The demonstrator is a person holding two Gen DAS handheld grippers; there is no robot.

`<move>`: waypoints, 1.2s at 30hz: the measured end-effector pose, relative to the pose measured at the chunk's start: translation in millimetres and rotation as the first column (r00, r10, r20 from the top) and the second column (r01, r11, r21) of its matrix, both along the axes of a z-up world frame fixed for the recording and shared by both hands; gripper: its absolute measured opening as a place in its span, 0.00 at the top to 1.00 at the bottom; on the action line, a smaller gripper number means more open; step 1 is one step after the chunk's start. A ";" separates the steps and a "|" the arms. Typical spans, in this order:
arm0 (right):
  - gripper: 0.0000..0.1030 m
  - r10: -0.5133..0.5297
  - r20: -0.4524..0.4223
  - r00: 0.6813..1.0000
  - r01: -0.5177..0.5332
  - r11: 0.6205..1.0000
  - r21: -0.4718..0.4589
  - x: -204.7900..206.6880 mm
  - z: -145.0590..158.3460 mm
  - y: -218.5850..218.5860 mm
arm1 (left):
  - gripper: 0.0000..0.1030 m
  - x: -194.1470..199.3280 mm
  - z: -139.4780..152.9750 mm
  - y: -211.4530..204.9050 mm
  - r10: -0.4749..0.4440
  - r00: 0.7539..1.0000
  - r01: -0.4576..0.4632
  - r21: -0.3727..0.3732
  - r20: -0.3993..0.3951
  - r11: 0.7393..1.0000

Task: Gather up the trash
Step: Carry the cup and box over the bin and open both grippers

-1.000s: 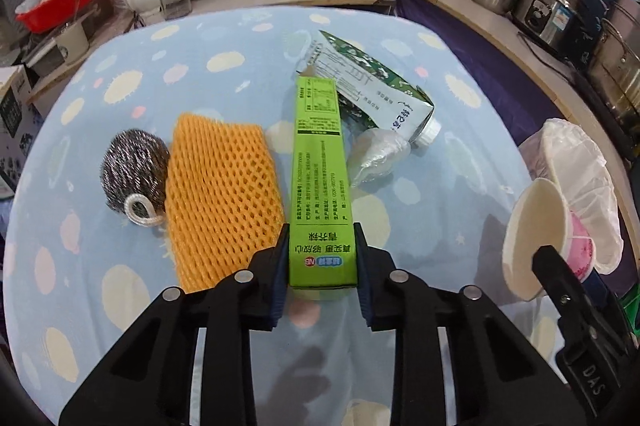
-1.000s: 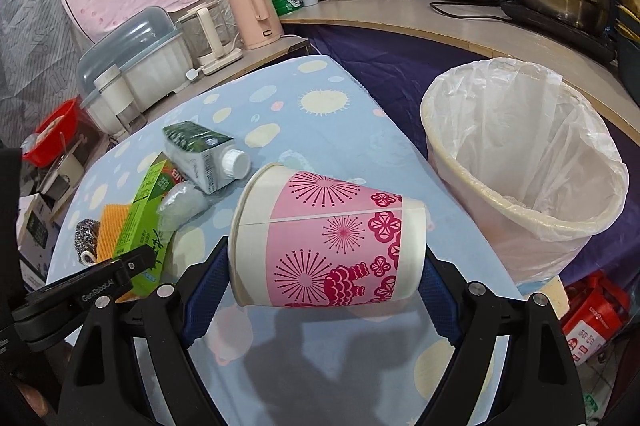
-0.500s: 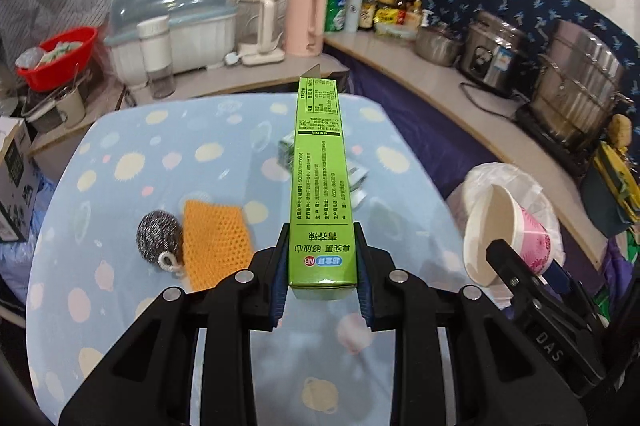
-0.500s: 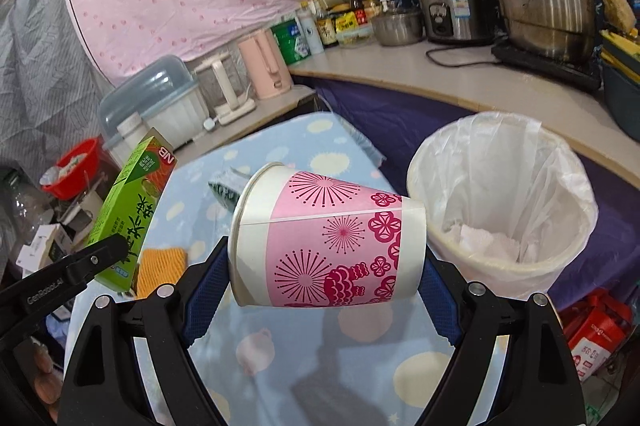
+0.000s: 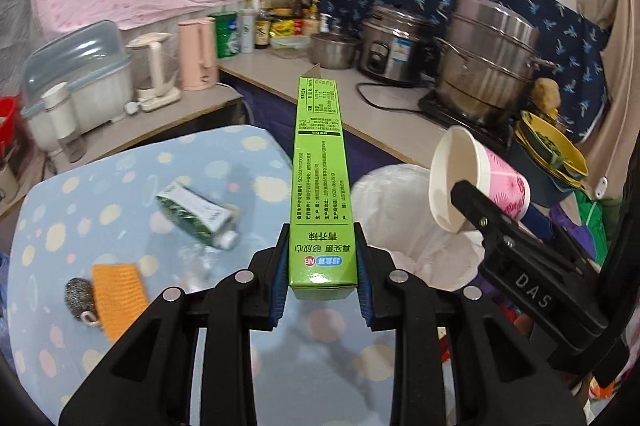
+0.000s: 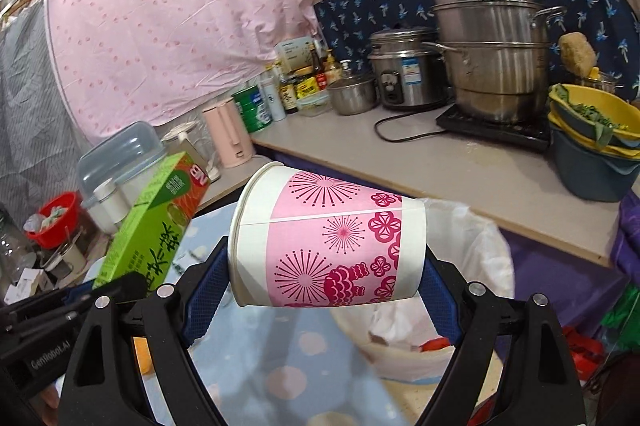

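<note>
The table (image 5: 132,161), under a pale blue spotted cloth, fills the lower left of the left wrist view, with the white-lined bin (image 5: 400,209) just off its right edge. Above the bin's near side hangs the right claw (image 6: 326,280), pinching a pink-and-white paper cup (image 6: 332,242) held sideways, mouth to the left, blue pads pressed on rim and base. The left claw (image 5: 323,278) is clamped on the near end of a long green box (image 5: 322,181), which juts forward, clear of the table (its far flap stands open). On the cloth lie a green-and-white carton (image 5: 196,216) on its side, an orange mesh pad (image 5: 118,296) and, touching that pad's left edge, a steel scourer (image 5: 79,300). Crumpled white scraps lie in the bin's bottom, seen from the right wrist.
</note>
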State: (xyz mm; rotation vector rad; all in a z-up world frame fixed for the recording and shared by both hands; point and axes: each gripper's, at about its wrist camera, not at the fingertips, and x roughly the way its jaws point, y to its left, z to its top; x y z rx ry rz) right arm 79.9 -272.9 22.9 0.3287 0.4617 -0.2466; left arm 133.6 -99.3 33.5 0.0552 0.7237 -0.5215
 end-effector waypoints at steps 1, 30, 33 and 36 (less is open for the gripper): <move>0.20 -0.011 -0.004 1.000 0.011 1.000 -0.004 0.4 -0.8 -7.9 | 0.73 0.6 -2.7 -10.0 -0.019 1.000 0.019 -0.002 -0.009 1.000; 0.18 -0.098 -0.199 0.975 0.106 0.994 0.029 54.2 -87.8 -110.4 | 0.61 45.9 -99.1 -148.3 -0.184 0.970 0.196 0.068 -0.157 0.978; 0.18 -0.106 -0.190 0.976 0.114 0.993 0.029 53.3 -84.2 -111.2 | 0.37 45.7 -97.2 -146.9 -0.170 0.977 0.180 0.069 -0.129 0.981; 0.18 -0.108 -0.181 0.978 0.111 0.994 0.010 52.3 -77.5 -108.1 | 0.32 44.1 -91.9 -145.1 -0.165 0.981 0.172 0.070 -0.099 0.983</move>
